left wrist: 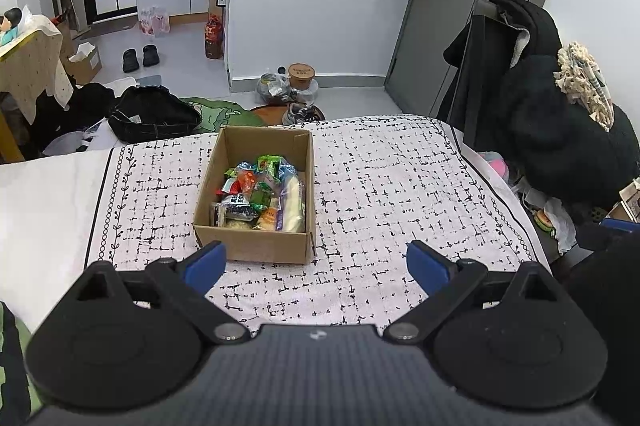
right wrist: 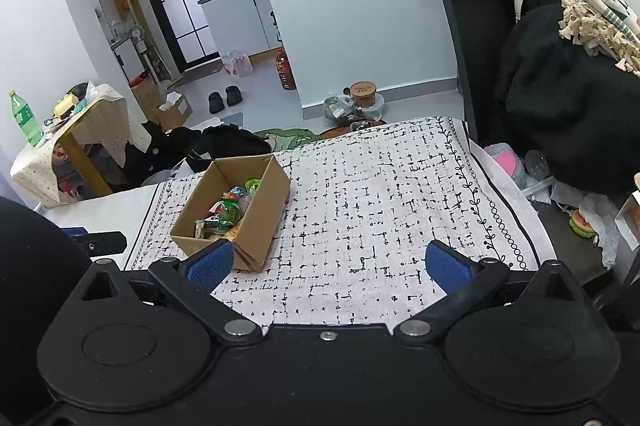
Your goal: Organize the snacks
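Snacks [left wrist: 260, 193] sit packed in the cardboard box [left wrist: 256, 246] on the patterned cloth [left wrist: 400, 193] — none lie outside it. Left gripper [left wrist: 316, 262] and right gripper [right wrist: 328, 266] hover spread wide, holding nothing. Judging by this, sorting is finished or unstarted; any next move means reaching into the box.

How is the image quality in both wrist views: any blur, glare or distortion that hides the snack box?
Left wrist view: sharp, evenly lit, cardboard box and its snacks readable; fisheye bends the tablecloth edges, corners vignetted. Right wrist view: equally sharp, stronger curvature, box sits off-centre left, partly behind a blue fingertip. No glare or harsh shadows in either.
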Demonstrator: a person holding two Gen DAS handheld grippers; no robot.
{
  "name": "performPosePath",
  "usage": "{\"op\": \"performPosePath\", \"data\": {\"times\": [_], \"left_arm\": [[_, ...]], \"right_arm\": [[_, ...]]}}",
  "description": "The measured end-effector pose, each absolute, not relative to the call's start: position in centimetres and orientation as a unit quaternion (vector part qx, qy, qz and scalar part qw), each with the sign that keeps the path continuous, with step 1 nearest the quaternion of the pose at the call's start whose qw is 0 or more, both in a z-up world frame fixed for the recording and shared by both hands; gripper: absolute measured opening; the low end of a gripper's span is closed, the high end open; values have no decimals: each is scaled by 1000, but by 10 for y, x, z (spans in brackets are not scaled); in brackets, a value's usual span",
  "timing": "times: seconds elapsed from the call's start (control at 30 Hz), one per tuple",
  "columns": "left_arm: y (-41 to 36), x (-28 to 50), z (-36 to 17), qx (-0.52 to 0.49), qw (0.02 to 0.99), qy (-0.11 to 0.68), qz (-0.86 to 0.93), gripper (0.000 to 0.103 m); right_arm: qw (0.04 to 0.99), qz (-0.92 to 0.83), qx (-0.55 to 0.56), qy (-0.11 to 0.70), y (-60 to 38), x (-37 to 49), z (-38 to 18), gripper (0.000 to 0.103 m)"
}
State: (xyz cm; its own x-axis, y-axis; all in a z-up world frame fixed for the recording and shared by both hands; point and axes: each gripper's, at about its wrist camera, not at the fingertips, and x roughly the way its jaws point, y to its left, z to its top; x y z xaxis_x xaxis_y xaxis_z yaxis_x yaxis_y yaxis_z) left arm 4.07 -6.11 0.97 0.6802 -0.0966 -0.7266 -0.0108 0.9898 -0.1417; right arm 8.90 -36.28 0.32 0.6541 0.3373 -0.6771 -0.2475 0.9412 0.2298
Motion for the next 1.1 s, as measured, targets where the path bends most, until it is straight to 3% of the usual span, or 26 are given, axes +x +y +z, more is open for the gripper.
{"op": "performPosePath", "data": {"times": [1.1], "left_arm": [[-61,40,11,-67,916,395,-23,96]], "right_arm": [[908,156,39,386,-359,89,8,103]]}}
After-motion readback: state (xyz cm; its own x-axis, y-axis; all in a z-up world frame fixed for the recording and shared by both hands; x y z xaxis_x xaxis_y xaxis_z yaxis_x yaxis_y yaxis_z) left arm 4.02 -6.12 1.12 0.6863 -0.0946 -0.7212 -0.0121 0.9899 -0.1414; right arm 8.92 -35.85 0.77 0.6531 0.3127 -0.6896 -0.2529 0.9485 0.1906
